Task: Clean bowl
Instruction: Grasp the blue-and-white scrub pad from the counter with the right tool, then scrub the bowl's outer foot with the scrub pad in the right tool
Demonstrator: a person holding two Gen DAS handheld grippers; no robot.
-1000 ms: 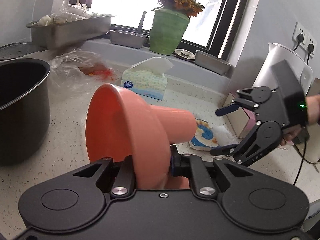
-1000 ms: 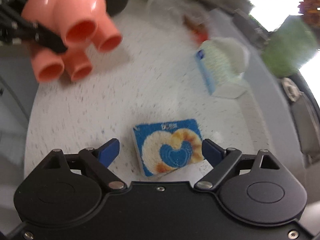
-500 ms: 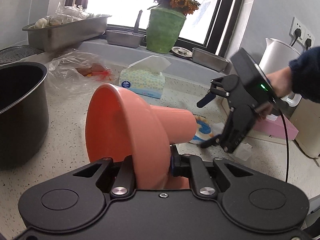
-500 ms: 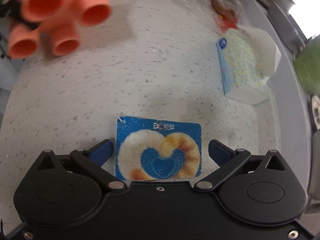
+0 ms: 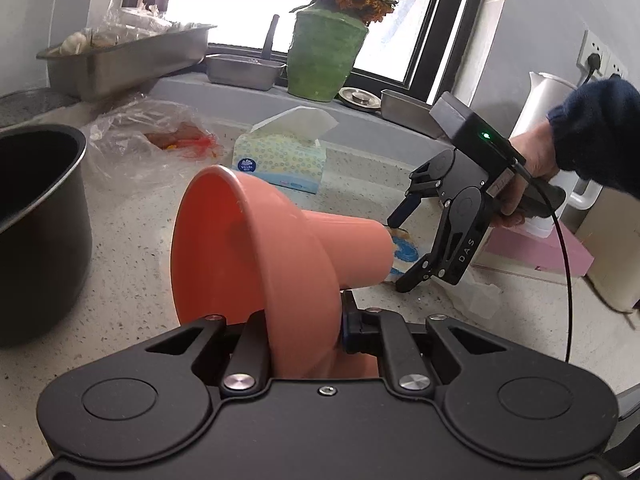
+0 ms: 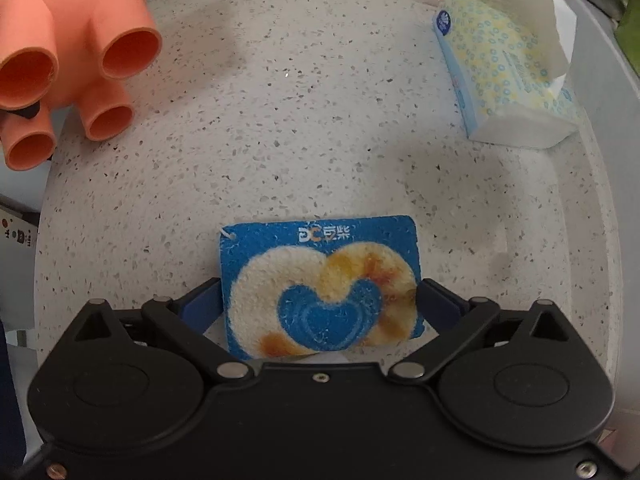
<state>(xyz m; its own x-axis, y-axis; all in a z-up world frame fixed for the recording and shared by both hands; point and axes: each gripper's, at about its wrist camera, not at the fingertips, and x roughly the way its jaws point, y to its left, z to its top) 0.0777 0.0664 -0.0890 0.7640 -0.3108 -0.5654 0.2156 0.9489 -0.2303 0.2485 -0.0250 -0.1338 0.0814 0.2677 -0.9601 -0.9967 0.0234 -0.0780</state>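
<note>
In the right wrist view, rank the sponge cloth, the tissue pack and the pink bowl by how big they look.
1. Sponge cloth, though it lies nearest the camera.
2-3. Tissue pack and pink bowl look about alike; the bowl is cut off by the frame edge, so I will not rank them.

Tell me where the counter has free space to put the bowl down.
Bare counter lies between the bowl, the tissue pack and the sponge. It is crowded near the black pot and plastic bag, and by the kettle.

The left gripper (image 5: 304,324) clamps the tilted pink bowl (image 5: 256,256), its jaws pinching the rim.
</note>
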